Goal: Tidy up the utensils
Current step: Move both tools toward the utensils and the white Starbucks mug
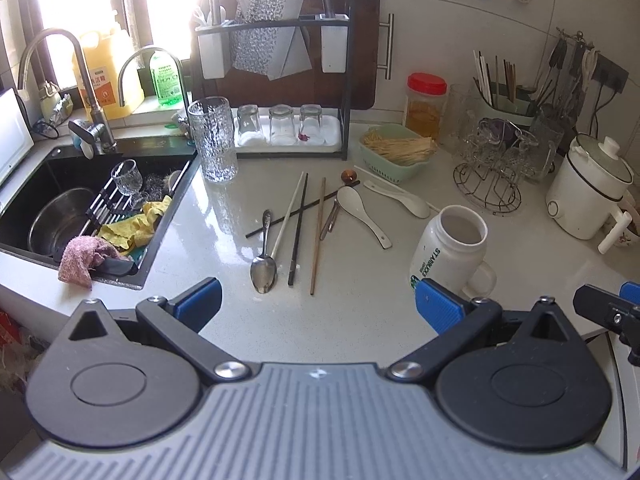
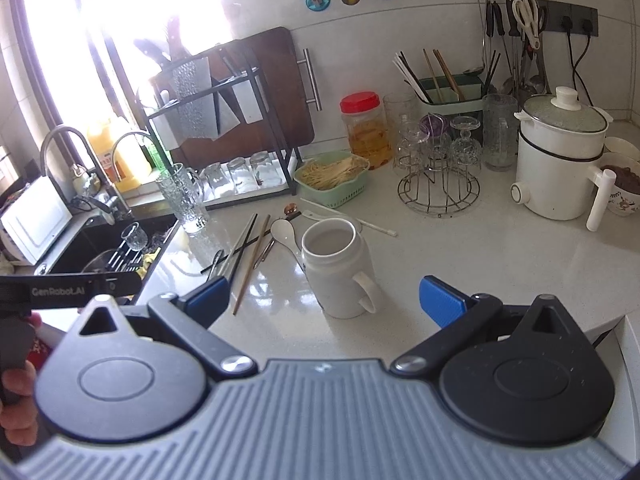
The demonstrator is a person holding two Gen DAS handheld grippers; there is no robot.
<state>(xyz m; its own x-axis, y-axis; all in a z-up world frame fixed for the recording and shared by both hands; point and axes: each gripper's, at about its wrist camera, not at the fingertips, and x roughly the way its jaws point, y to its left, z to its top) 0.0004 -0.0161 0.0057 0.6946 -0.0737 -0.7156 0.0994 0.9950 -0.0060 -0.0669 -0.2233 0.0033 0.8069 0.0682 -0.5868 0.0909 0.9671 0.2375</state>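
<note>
You held both tongs released above the desk [image 1: 360, 312]: left tongs [image 1: 318, 304], right tongs [image 2: 324, 300]. Before the right tongs stood an upright, empty white mug [image 2: 340, 268]. Left of the mug, chopsticks [image 1: 298, 228] and spoons [image 1: 264, 268] lay scattered.

Black sink [image 1: 48, 184] with rags, tall ribbed glass [image 1: 213, 139], red-lidded jar [image 1: 425, 105], white electric pot [image 1: 588, 188].
</note>
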